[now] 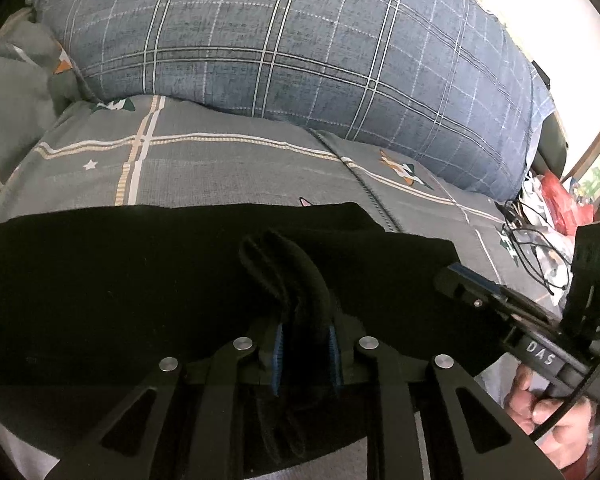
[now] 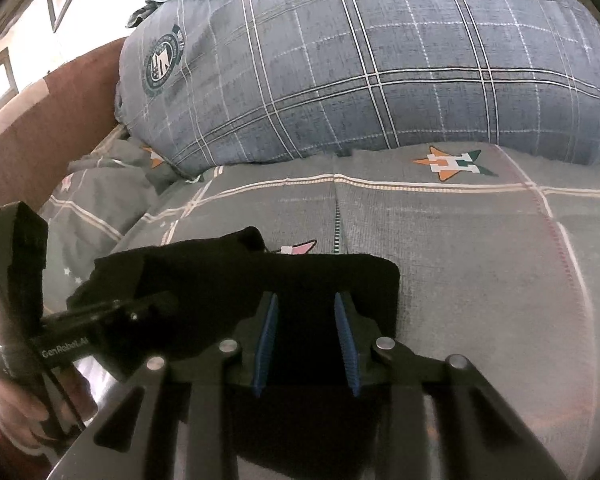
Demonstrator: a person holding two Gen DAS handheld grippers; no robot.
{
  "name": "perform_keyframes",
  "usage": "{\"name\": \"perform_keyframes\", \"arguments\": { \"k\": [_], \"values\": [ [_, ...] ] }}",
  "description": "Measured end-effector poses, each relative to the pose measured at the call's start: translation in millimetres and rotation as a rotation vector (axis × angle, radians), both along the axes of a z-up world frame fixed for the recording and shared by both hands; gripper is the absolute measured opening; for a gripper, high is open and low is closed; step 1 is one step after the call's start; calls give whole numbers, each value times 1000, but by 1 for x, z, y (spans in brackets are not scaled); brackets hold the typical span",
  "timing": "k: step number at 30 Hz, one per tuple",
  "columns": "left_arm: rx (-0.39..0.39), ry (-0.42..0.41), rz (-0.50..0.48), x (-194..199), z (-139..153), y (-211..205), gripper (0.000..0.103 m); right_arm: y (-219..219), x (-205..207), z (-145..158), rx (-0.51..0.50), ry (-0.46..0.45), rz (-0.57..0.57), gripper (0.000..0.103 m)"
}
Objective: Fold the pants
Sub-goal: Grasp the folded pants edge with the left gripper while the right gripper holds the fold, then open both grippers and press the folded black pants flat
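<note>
Black pants: spread on grey bedsheet, just before plaid quilt. Left gripper: fingers clamped on a bunched fold. Right gripper: fingers parted over the fabric.

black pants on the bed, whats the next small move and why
Probably close the right gripper on the black pants: its jaws stand open over the fabric, while the left gripper already pinches a bunched fold, so both ends could then lift together.

Black pants on grey bedspread, right gripper fingers apart over them
</note>
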State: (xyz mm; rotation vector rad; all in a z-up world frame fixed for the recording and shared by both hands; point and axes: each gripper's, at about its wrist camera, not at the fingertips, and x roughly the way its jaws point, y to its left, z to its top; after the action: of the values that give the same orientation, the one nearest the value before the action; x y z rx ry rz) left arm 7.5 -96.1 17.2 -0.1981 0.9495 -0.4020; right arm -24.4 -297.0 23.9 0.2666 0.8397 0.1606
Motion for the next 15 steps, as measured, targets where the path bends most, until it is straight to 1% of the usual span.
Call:
{"name": "perform_keyframes", "arguments": {
  "k": [1,4,5,6,9,12,15],
  "values": [
    [10,-11,0,-2,0,0,24,-1,-1,1,4,-4,-2,31],
    [26,-26,-9,-8,4,1,42,-2,-8,10,19,-18,-10,32],
    [28,-28,-8,-10,5,2,54,-2,-12,14,15,-21,-15,32],
    [27,-32,0,-12,7,5,62,-2,-17,17,10,-25,-17,34],
    [5,-34,24,-18,14,16,67,-3,-31,25,-4,-39,-24,38],
    [-5,-46,45,-24,23,24,72,-7,-45,32,5,-49,-38,38],
    [-9,-58,45,-28,30,27,73,-6,-55,33,-7,-49,-40,38]
  ]
}}
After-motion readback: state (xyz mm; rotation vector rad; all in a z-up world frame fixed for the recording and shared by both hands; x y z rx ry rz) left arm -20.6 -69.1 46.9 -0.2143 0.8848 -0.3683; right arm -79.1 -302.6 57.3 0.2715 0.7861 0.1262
